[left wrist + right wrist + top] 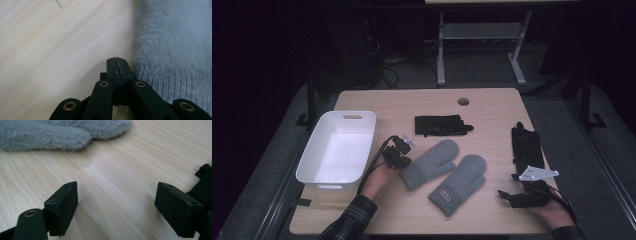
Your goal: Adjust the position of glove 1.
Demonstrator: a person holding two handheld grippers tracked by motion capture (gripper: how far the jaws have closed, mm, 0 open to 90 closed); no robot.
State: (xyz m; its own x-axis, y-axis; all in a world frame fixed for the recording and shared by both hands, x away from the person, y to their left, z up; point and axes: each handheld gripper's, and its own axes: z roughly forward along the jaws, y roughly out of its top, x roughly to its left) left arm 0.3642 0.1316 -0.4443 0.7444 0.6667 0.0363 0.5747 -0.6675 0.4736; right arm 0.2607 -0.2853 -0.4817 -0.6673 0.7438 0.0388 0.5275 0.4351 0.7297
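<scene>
A: Wood, pale and grained, was the table (492, 107), with a round hole (463, 101) near its far edge and a dark room behind.

B: Open room?

A: Bare wood lay along the near edge. A white bin (337, 150) sat at the left edge, one black glove (442, 124) far centre, another (527, 145) at the right edge.

B: The grey mitten (429, 164)?

A: Mid-table, long axis diagonal, cuff near-left, tip far-right, beside a second mitten (459, 184).

B: Grippers?

A: The left gripper (117, 65) had its jaws pressed together on nothing, just beside the cuff. The right gripper (116, 205) stood wide apart, empty.
</scene>
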